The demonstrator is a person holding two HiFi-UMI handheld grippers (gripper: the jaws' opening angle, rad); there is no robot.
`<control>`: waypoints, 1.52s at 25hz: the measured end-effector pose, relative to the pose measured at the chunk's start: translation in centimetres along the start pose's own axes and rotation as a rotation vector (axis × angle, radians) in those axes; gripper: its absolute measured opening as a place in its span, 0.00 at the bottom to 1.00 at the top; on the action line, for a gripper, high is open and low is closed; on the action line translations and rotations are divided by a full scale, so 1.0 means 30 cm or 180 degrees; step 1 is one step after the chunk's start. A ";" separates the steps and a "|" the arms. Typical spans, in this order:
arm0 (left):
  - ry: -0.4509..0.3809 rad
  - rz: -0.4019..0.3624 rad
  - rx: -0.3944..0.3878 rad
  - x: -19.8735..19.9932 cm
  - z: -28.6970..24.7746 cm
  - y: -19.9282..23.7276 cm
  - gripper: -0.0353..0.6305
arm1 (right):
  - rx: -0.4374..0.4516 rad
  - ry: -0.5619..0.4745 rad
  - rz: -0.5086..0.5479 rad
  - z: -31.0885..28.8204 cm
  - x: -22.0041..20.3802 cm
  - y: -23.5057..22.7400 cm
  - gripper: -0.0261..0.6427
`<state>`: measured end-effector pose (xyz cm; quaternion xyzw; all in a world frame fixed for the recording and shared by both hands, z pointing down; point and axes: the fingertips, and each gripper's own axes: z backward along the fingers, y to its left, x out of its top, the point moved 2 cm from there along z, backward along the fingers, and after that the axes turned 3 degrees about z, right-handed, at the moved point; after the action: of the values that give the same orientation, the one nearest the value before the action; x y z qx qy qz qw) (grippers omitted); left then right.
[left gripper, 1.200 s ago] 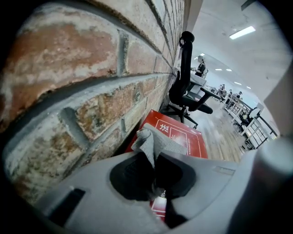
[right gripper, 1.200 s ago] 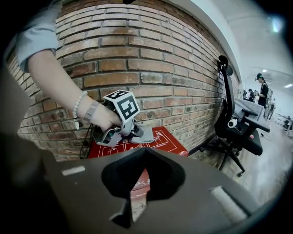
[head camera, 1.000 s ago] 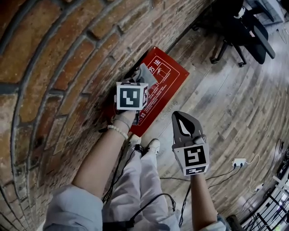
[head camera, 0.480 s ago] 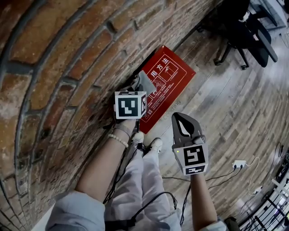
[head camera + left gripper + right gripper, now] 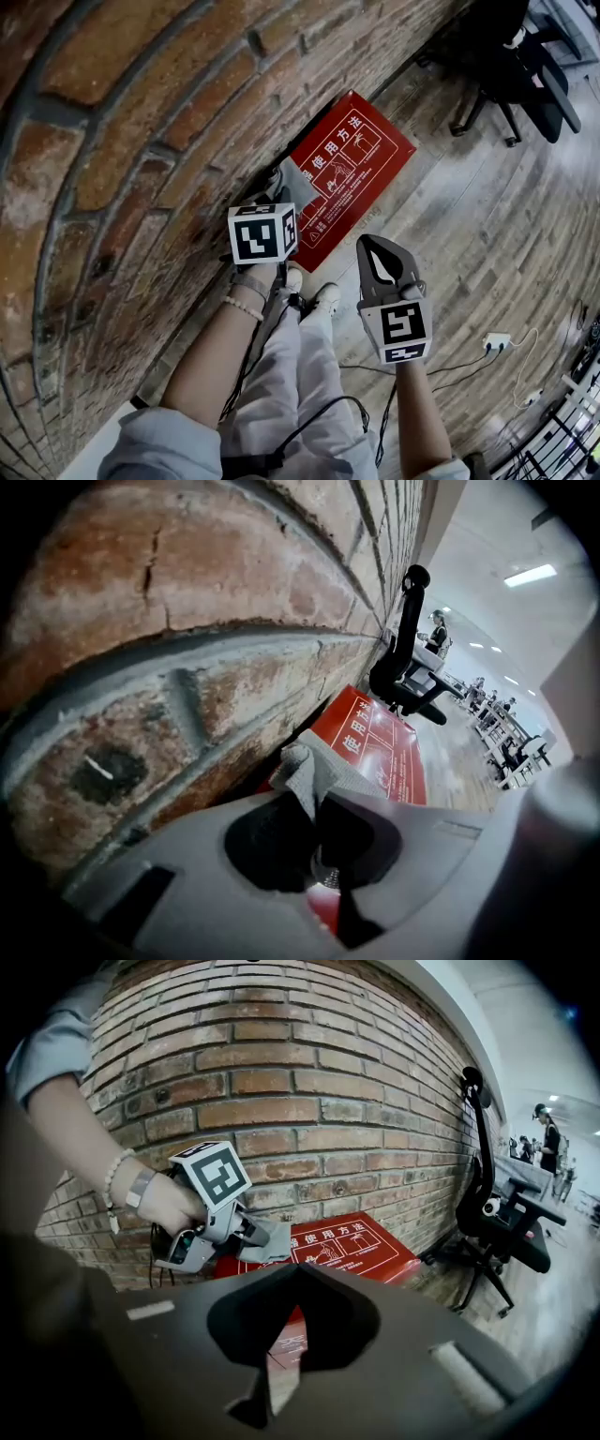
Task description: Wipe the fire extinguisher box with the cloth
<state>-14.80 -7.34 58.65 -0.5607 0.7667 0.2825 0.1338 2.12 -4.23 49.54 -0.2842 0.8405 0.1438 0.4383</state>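
The red fire extinguisher box [image 5: 361,159] lies flat on the wooden floor against the brick wall, white print on its top. My left gripper [image 5: 284,195] is shut on a grey cloth [image 5: 294,184] that rests on the box's wall-side edge, towards its near end. In the left gripper view the cloth [image 5: 314,766] bunches out between the jaws over the box [image 5: 384,752]. My right gripper [image 5: 376,246] hangs shut and empty above the floor, to the right of the box. Its own view shows the left gripper [image 5: 251,1232], the cloth [image 5: 274,1239] and the box [image 5: 352,1246] ahead.
The brick wall [image 5: 141,141] runs along the left. A black office chair [image 5: 511,56] stands beyond the box. A white power strip [image 5: 495,338] with cables lies on the floor at right. The person's shoes [image 5: 323,300] are just below the box.
The left gripper has slid the cloth along the box's wall-side edge towards its near end. The right gripper has stayed where it was.
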 end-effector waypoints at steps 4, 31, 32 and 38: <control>-0.0003 0.0035 0.0069 -0.028 0.030 0.033 0.08 | 0.0008 0.0013 -0.0002 -0.002 -0.002 0.010 0.06; -0.0075 0.0116 0.0253 -0.142 0.148 0.157 0.08 | 0.0058 0.0071 -0.0006 -0.013 -0.020 0.052 0.06; -0.0068 0.0108 0.0250 -0.142 0.151 0.156 0.08 | 0.0053 0.0071 -0.0014 -0.011 -0.020 0.051 0.06; -0.0096 0.0120 0.0073 -0.113 0.172 0.115 0.08 | -0.0023 0.0038 -0.0059 0.003 -0.016 0.013 0.06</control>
<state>-17.48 -0.94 57.23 -0.5402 0.7783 0.2846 0.1464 2.16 -3.70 49.88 -0.2944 0.8398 0.1411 0.4337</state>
